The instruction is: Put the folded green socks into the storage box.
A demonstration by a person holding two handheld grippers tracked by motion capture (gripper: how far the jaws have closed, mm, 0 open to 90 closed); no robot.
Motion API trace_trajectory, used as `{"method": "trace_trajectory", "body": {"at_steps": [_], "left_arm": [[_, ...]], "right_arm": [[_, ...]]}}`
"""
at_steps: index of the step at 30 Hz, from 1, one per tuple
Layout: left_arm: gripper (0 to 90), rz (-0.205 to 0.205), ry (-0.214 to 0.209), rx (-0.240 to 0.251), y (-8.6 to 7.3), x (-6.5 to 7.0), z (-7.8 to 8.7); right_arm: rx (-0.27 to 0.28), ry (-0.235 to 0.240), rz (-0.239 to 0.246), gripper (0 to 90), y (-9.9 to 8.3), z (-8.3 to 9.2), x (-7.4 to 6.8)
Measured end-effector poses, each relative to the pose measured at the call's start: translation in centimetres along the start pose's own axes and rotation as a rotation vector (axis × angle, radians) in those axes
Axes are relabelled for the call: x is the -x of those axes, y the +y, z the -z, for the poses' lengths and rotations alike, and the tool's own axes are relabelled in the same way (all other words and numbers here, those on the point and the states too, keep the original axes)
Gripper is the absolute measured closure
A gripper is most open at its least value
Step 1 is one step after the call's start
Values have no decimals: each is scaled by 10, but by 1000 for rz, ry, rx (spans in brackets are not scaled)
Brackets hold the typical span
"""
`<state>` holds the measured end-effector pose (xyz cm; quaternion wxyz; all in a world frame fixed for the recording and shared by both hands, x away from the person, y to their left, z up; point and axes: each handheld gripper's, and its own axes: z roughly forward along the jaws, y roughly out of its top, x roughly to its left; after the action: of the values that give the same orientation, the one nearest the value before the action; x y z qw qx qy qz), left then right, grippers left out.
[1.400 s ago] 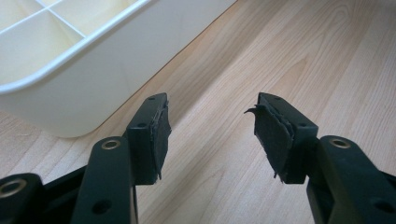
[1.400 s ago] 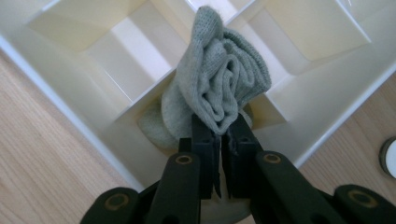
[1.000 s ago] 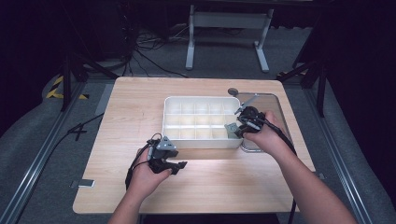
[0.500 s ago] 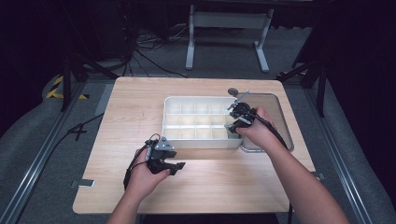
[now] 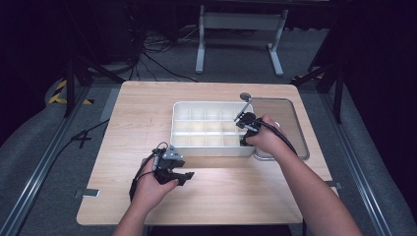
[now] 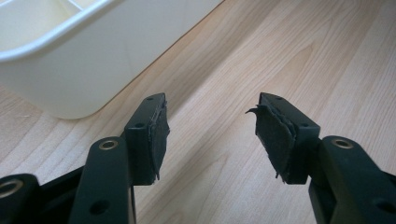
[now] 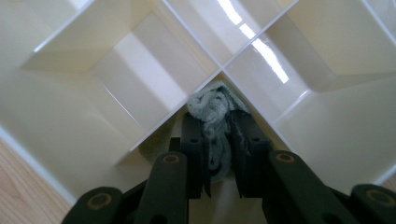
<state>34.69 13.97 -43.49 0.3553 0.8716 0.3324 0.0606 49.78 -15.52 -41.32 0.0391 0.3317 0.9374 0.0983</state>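
Cloth (image 7: 212, 116) in tray (image 5: 183, 142), wooden table (image 5: 236, 191).

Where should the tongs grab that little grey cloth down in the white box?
Grab the bunched top of the grey cloth, coming straight down from above. It sits crumpled in a corner of one compartment of the white box, so the divider walls block any sideways reach. The right tongs already pinch its folds this way, having just been closing on it.

bare table (image 5: 236, 191) before left claw (image 6: 210, 126); tray wall (image 6: 93, 60) blocks far left.
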Motion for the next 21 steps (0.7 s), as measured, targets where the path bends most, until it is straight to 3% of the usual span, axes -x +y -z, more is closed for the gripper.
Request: {"method": "trace_trajectory", "body": {"at_steps": [4, 8, 10, 16, 17, 21], "left_arm": [[444, 8, 1, 5, -1, -1, 2], [435, 18, 10, 2, -3, -2, 5], [433, 23, 11, 2, -4, -1, 6], [432, 18, 24, -3, -9, -1, 12], [432, 18, 24, -3, -9, -1, 12], [430, 33, 22, 5, -12, 1, 15]], "right_arm": [[21, 21, -12, 736, -3, 1, 3], [122, 94, -61, 651, -15, 6, 10], [168, 94, -65, 524, -20, 12, 9], [314, 54, -42, 514, -30, 44, 3], [314, 54, -42, 514, -30, 44, 3], [412, 26, -3, 495, -40, 63, -6]]}}
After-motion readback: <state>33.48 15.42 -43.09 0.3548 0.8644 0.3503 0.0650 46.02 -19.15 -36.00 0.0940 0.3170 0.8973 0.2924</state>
